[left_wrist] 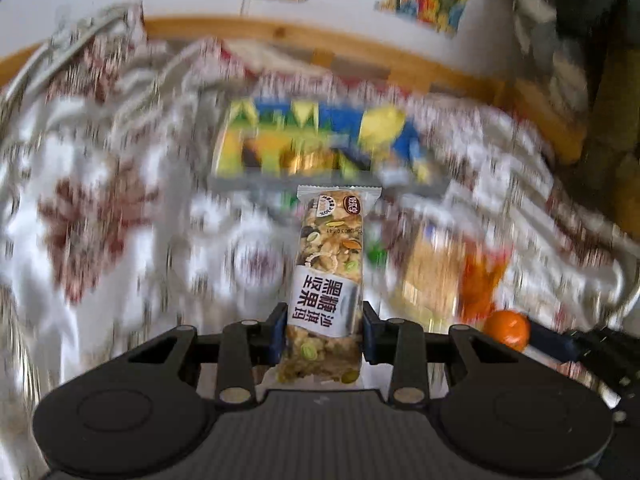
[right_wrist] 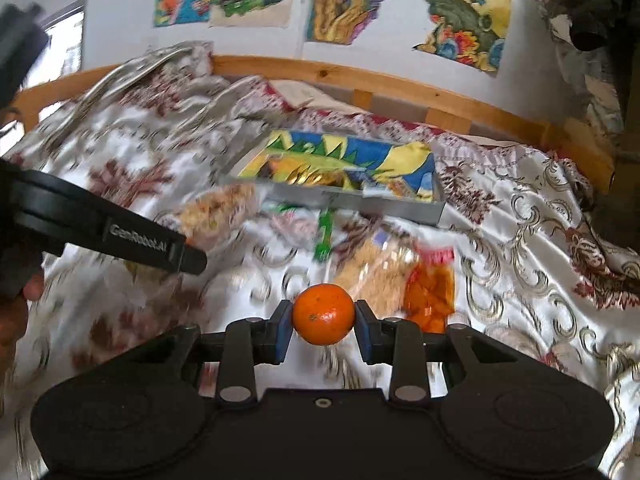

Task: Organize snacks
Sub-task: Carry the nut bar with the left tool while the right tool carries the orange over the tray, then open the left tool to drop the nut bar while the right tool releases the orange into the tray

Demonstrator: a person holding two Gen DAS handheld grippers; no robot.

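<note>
My left gripper (left_wrist: 325,336) is shut on a nut snack bar (left_wrist: 330,276) in a clear wrapper with a white label, held upright above the bed. My right gripper (right_wrist: 323,330) is shut on a small orange mandarin (right_wrist: 323,314). The mandarin also shows at the right of the left wrist view (left_wrist: 507,329). The left gripper's body (right_wrist: 120,236) shows at the left of the right wrist view. A grey tray (right_wrist: 344,200) with colourful snack bags lies ahead on the bedspread; it also shows in the left wrist view (left_wrist: 320,184).
Loose snacks lie on the floral bedspread (right_wrist: 520,240) before the tray: a pale cracker pack (right_wrist: 380,272), an orange snack bag (right_wrist: 432,292), a green stick pack (right_wrist: 324,236). A wooden bed rail (right_wrist: 400,84) and a wall with posters stand behind.
</note>
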